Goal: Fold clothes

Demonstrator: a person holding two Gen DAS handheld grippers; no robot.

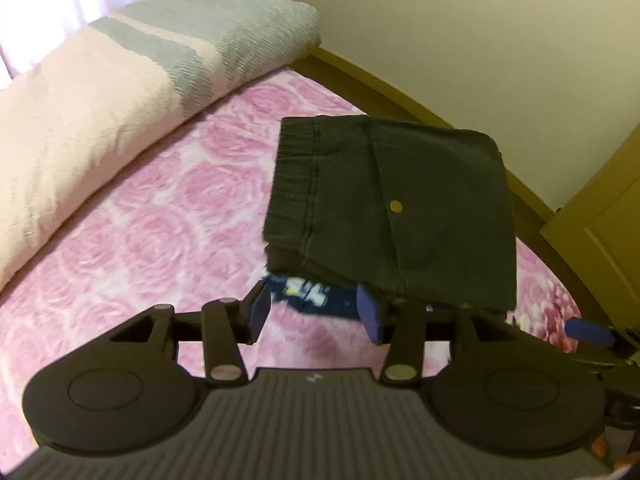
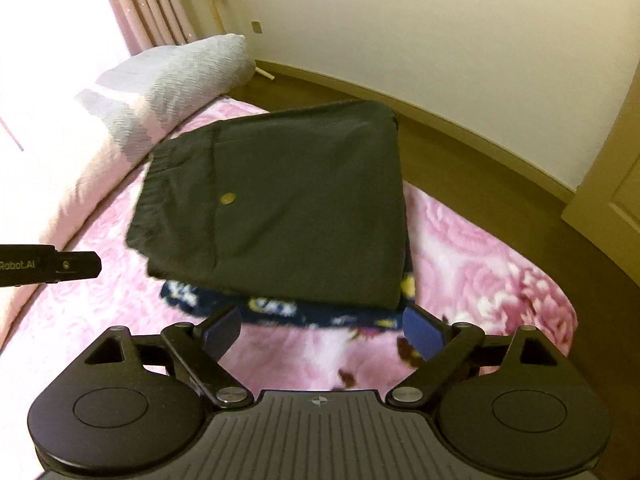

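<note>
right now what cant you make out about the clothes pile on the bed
- Navy patterned garment: mostly covered by the folded dark garment in both wrist views; its type and print are blurred.
- Whether more clothes lie in the stack: hidden under the dark garment.
- Left tool and right tool block the bed cover nearest each camera.
- The small round stud: too small to tell button from snap.

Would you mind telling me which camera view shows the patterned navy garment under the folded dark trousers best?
The right wrist view: the patterned navy garment shows as a long strip along the near edge of the folded dark trousers, with its yellow-white print visible. The left wrist view shows only a short blurred patch of it.
</note>
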